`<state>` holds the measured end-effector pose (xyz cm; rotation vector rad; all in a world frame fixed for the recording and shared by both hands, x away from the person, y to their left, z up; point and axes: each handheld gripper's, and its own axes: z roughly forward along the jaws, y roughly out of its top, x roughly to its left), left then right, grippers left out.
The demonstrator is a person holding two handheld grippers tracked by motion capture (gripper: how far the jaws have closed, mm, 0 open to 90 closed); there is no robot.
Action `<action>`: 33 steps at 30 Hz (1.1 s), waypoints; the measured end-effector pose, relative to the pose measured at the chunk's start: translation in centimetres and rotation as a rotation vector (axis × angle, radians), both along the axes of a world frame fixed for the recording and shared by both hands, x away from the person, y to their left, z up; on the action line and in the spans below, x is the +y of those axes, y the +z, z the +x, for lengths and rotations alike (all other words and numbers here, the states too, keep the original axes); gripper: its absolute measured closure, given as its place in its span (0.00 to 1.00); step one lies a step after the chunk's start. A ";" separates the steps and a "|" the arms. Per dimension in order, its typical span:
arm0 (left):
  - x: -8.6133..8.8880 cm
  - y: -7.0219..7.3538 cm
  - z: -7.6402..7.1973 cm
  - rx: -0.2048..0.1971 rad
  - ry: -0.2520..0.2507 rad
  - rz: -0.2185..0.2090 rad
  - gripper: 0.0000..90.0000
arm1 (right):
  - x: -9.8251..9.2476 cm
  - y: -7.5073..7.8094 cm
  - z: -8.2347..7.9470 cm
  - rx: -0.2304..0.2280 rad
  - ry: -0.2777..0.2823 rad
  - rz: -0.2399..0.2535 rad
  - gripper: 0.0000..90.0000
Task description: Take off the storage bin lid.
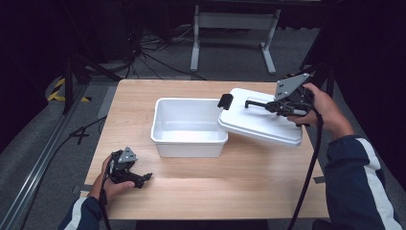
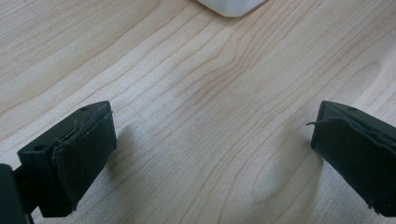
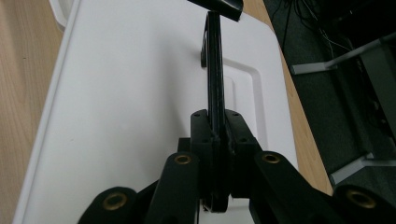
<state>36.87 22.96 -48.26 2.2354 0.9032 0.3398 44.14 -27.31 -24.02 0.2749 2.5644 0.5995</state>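
A white tub (image 1: 189,148) stands open and empty in the middle of the wooden table (image 1: 215,191). Its white lid (image 1: 261,122) hangs tilted at the tub's right side, the left edge over the tub's right rim. My right gripper (image 1: 275,106) is shut on the lid's black handle (image 1: 256,102). In the right gripper view the pads (image 3: 201,135) clamp the thin handle (image 3: 215,74) above the lid (image 3: 126,93). My left gripper (image 1: 143,178) rests near the table's front left corner, open, with bare wood (image 2: 187,70) between its fingers (image 2: 84,144). The tub's corner (image 2: 231,5) lies ahead of it.
A black latch (image 1: 225,101) sits on the lid's left end. Behind the table stands a grey metal frame (image 1: 234,28), with cables (image 1: 153,52) on the floor. A metal rail (image 1: 38,163) runs along the floor at the left.
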 end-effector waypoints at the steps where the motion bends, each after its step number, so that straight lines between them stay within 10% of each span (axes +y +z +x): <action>1: 0.0 0.0 0.0 0.000 0.000 0.000 0.01 | -0.5 -0.1 -0.1 -0.007 -0.012 0.008 0.94; 17: 0.0 0.0 0.0 -0.001 0.000 -0.001 0.01 | -5.6 -2.5 -0.4 0.010 -0.112 0.058 0.94; 33: 0.0 0.0 0.0 -0.001 0.001 -0.001 0.01 | -5.5 -6.5 1.3 0.069 -0.151 0.057 0.94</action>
